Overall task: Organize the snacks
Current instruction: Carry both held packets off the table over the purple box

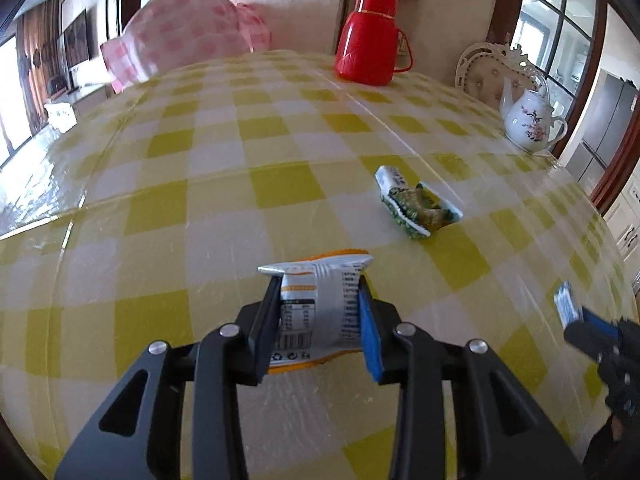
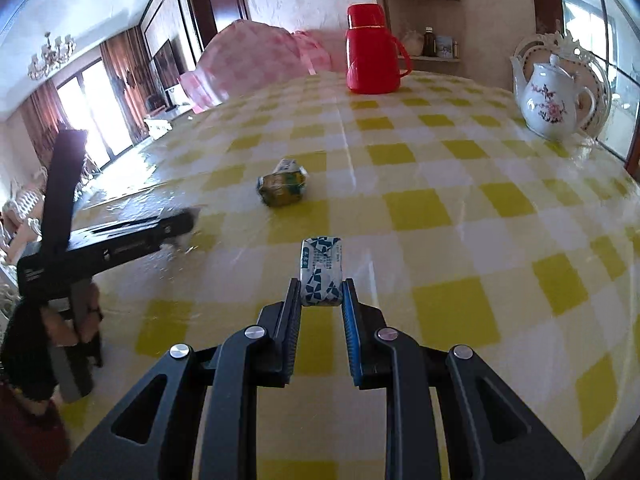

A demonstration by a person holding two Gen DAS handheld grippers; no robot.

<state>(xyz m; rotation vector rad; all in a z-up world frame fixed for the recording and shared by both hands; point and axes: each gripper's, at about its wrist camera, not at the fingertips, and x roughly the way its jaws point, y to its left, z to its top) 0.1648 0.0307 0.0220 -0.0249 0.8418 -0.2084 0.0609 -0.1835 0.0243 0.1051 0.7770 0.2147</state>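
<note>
My left gripper [image 1: 320, 280] is shut on a silver and orange snack packet [image 1: 316, 312], held just above the checked tablecloth. My right gripper [image 2: 322, 285] is shut on a small blue and white snack packet [image 2: 322, 272]. That packet also shows at the right edge of the left wrist view [image 1: 567, 307]. A green and yellow snack packet [image 1: 416, 202] lies loose on the table ahead of both grippers; it also shows in the right wrist view [image 2: 282, 184]. The left gripper's body [image 2: 120, 240] shows at the left of the right wrist view.
A red thermos jug [image 1: 370, 40] stands at the table's far side. A white floral teapot [image 1: 530, 122] stands at the far right, before an ornate chair back [image 1: 480, 68]. A pink checked bag [image 1: 184, 36] sits at the far left. The yellow checked table [image 1: 200, 200] curves away at its edges.
</note>
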